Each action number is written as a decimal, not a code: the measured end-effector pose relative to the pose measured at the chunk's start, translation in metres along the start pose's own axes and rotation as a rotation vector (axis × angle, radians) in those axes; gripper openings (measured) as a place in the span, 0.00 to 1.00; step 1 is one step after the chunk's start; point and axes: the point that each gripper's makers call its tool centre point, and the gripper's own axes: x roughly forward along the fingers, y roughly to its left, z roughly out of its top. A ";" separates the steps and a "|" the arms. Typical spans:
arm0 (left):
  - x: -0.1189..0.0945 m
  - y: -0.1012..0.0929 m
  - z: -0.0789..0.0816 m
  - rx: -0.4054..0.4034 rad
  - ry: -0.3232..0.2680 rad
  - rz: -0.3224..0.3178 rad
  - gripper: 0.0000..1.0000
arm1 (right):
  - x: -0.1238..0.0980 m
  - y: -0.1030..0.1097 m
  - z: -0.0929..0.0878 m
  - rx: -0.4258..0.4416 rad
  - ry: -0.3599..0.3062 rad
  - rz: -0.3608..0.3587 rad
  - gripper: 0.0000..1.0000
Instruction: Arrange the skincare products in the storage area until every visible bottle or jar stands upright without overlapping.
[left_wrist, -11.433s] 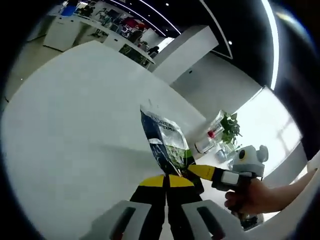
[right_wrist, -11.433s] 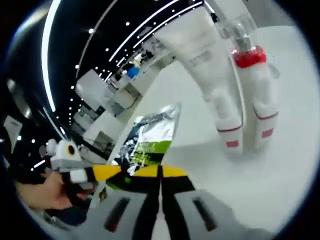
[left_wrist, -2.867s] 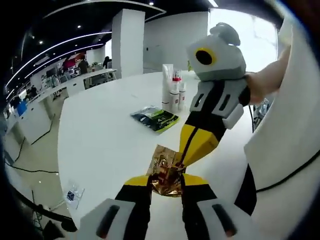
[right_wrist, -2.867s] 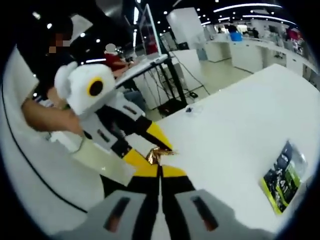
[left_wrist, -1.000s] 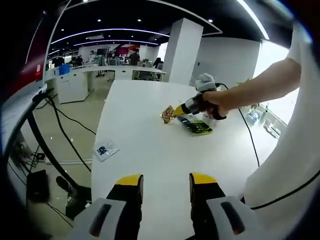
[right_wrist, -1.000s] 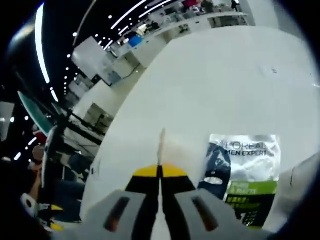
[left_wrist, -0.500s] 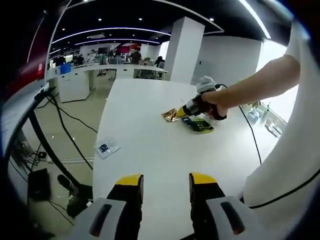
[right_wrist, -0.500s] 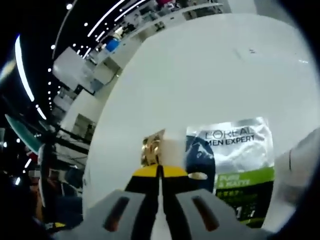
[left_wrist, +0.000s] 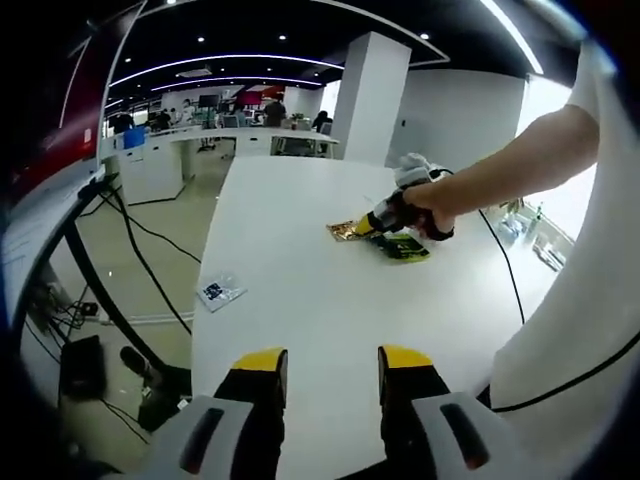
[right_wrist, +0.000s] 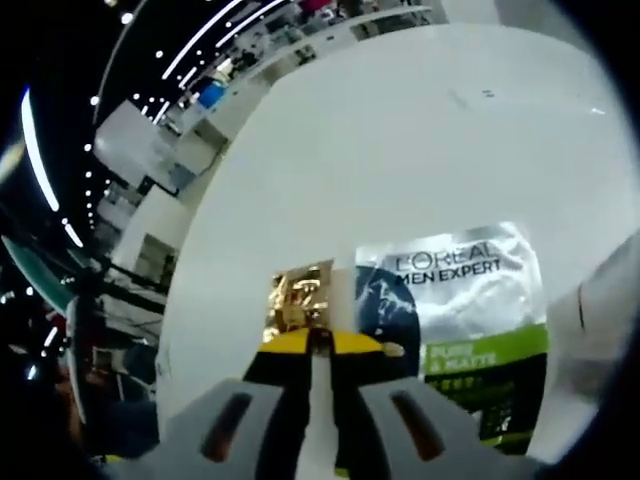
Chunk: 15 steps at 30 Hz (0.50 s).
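In the left gripper view, the left gripper (left_wrist: 330, 372) rises from six o'clock with its jaws parted and nothing between them, held back over the near edge of the white table (left_wrist: 300, 300). A small blue-and-clear packet (left_wrist: 220, 291) lies alone at nine o'clock of the table, well apart from everything else. Toward one o'clock the right gripper (left_wrist: 372, 224), in the person's hand (left_wrist: 425, 208), reaches low over the table, its tips at the gold sachet (left_wrist: 343, 230), which lies just beside the green pouch (left_wrist: 400, 246).

In the right gripper view, the right gripper (right_wrist: 318, 343) has its jaws drawn nearly together on the near edge of the gold sachet (right_wrist: 300, 299); a thin slit seems to show between the tips, so whether it grips or is letting go cannot be told. The sachet lies flat at eleven o'clock of the tips, and the pouch (right_wrist: 460, 300) sits flat at two o'clock, their edges close, possibly touching.

A second ago the sachet stood edge-on, lifted in the jaws; half a second ago it was tilting down; now it lies face up beside the pouch. The left gripper has stayed put, open. That likely means the sachet has just been laid down. No upright bottle or jar appears here, so the standing-up part of the task cannot be judged from these views.
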 end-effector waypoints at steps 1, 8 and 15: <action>0.000 0.000 0.000 0.000 0.000 0.002 0.37 | 0.000 0.000 0.000 -0.001 -0.002 -0.002 0.07; -0.002 -0.003 0.000 0.004 0.001 0.004 0.37 | -0.002 0.003 0.003 -0.061 -0.021 -0.015 0.13; 0.000 -0.008 0.003 0.013 -0.004 -0.002 0.37 | -0.006 0.006 0.007 -0.101 -0.035 -0.010 0.14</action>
